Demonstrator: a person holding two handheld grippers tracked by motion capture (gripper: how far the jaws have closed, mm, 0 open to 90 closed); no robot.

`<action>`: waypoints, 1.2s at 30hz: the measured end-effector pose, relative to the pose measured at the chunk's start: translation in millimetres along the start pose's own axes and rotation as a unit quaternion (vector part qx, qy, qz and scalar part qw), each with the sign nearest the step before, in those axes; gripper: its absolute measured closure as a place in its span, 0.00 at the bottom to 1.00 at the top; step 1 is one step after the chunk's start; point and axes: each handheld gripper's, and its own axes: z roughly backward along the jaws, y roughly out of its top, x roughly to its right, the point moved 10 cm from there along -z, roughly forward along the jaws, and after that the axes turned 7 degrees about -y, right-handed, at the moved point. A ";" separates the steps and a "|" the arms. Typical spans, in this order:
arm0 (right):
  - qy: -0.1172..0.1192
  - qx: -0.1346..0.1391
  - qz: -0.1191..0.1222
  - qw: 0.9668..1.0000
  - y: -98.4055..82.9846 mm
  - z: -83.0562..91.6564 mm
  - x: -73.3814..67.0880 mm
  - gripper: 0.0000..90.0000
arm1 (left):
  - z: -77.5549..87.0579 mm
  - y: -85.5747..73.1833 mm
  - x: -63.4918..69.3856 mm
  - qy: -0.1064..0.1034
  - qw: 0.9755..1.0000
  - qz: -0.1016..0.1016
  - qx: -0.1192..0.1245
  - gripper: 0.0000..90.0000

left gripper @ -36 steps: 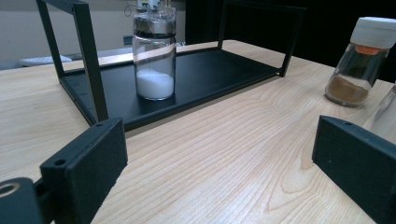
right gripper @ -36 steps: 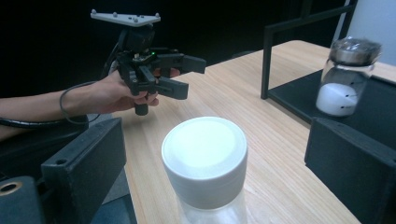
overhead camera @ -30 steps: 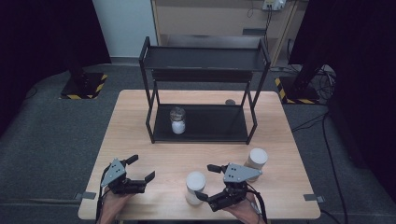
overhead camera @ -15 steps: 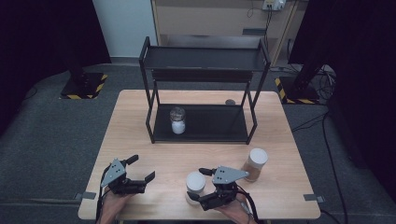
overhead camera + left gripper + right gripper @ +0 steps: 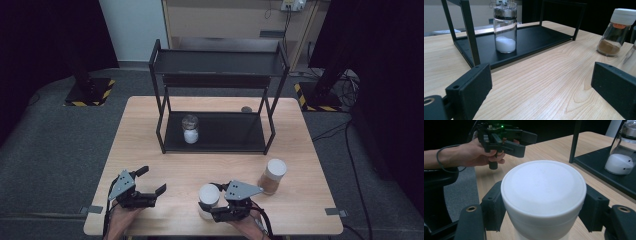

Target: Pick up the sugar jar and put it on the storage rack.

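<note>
My right tongs [image 5: 544, 202] clamp the white-capped jar [image 5: 543, 195].
Their jaws have just been closing on its cap; my left tongs [image 5: 150, 182] sit apart, empty, well beside it.

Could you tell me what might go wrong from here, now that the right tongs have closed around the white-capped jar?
The right tongs grip the white-capped jar by its cap, so it might slip or loosen when lifted. It stands close to the table edge and could fall off. The brown spice jar stands nearby and could be knocked.

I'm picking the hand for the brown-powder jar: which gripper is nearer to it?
Right. The right gripper, shut on the white-lidded jar, sits just beside the brown-powder jar. The left gripper is open, farther off across the table's near edge.
</note>
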 end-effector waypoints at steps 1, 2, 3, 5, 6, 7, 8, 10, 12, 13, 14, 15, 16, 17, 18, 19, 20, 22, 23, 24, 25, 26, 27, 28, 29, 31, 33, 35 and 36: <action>0.000 0.000 -0.001 1.000 0.1 0.1 0.0 0.37 | -0.1 0.1 0.1 0.000 1.000 -0.001 -0.001 0.02; -0.001 0.000 -0.001 1.000 0.0 0.3 -0.2 0.37 | 0.0 0.1 0.1 0.000 1.000 -0.001 -0.001 0.02; -0.002 0.000 -0.002 1.000 0.1 0.5 -0.6 0.37 | 0.1 0.2 0.0 0.000 1.000 0.000 -0.001 0.02; -0.006 0.000 -0.002 1.000 0.3 0.8 -1.6 0.37 | 0.1 0.0 -0.1 0.000 1.000 0.001 0.000 0.02; -0.008 0.000 -0.002 1.000 0.2 0.9 -2.0 0.37 | 0.1 0.0 -0.1 0.000 1.000 0.000 0.000 0.02; -0.008 0.000 -0.003 1.000 0.3 1.1 -2.0 0.37 | -0.1 0.0 0.1 -0.001 1.000 0.000 0.000 0.02; -0.009 -0.003 -0.003 1.000 1.2 1.4 -2.1 0.37 | -0.3 0.1 0.2 -0.001 1.000 -0.001 -0.001 0.02; -0.012 -0.006 -0.004 1.000 2.0 1.9 -2.6 0.37 | -0.4 0.2 0.5 -0.002 1.000 -0.002 0.000 0.02; -0.013 -0.008 -0.004 1.000 3.1 2.2 -2.3 0.37 | -0.2 0.1 0.1 -0.002 1.000 -0.001 0.000 0.02; -0.014 -0.007 -0.005 1.000 3.6 2.7 -2.2 0.37 | -0.1 -0.1 -0.1 -0.002 1.000 0.000 0.000 0.02; -0.016 -0.006 -0.005 1.000 4.7 3.2 -2.0 0.37 | 0.0 -0.1 -0.2 -0.002 1.000 0.001 0.001 0.02; -0.017 -0.006 -0.005 1.000 6.3 3.9 -1.6 0.37 | 0.0 -0.1 -0.2 -0.002 1.000 0.001 0.001 0.02; -0.020 -0.003 -0.006 1.000 7.8 4.5 -1.1 0.37 | -0.1 -0.2 -0.2 -0.002 1.000 0.001 0.001 0.02; -0.022 -0.002 -0.008 1.000 9.6 5.2 -0.3 0.37 | -0.1 -0.1 -0.2 -0.002 1.000 0.001 0.001 0.02; -0.024 -0.002 -0.009 1.000 11.8 5.8 0.8 0.37 | -0.1 -0.1 -0.2 -0.002 1.000 0.001 0.000 0.02; -0.026 -0.003 -0.009 1.000 14.1 6.2 1.8 0.37 | -0.2 -0.1 -0.1 -0.002 1.000 0.001 0.000 0.02; -0.030 -0.003 -0.010 1.000 16.1 6.6 2.7 0.37 | -0.2 -0.1 -0.1 -0.002 1.000 0.001 0.000 0.02; -0.034 -0.003 -0.008 0.999 20.3 7.5 4.9 0.37 | -0.3 -0.2 -0.2 -0.002 1.000 0.001 0.000 0.02; -0.037 -0.002 -0.009 0.999 22.3 7.9 6.0 0.37 | -0.4 -0.3 -0.3 -0.002 1.000 0.001 0.000 0.02; -0.040 -0.001 -0.011 0.999 24.5 8.2 7.1 0.37 | -0.5 -0.4 -0.3 -0.002 1.000 0.002 -0.001 0.02; -0.041 -0.002 -0.012 0.999 27.1 8.5 8.3 0.37 | -0.6 -0.4 -0.3 -0.003 1.000 0.002 -0.001 0.02; -0.044 -0.001 -0.014 0.999 29.8 8.7 9.3 0.37 | -0.6 -0.4 -0.2 -0.003 1.000 0.002 -0.001 0.02; -0.047 0.000 -0.015 0.999 32.7 8.9 10.6 0.37 | -0.6 -0.4 -0.2 -0.003 1.000 0.001 -0.001 0.02; -0.048 0.002 -0.015 0.999 35.7 9.0 11.9 0.37 | -0.6 -0.4 -0.3 -0.003 1.000 0.002 -0.001 0.02; -0.050 0.003 -0.017 0.999 38.8 9.2 13.3 0.37 | -0.6 -0.5 -0.3 -0.002 1.000 0.002 0.000 0.02; -0.053 0.007 -0.019 0.998 45.4 9.5 16.6 0.37 | -0.7 -0.6 -0.5 -0.003 1.000 0.002 -0.001 0.02; -0.055 0.010 -0.021 0.998 52.0 9.3 20.2 0.37 | -0.7 -0.5 -0.3 -0.004 1.000 0.002 -0.001 0.02; -0.060 0.011 -0.023 0.998 58.6 8.6 23.5 0.37 | -0.7 -0.6 -0.3 -0.003 1.000 0.002 0.000 0.02; -0.063 0.012 -0.023 0.998 61.3 8.1 25.2 0.37 | -0.7 -0.6 -0.4 -0.003 1.000 0.003 0.000 0.02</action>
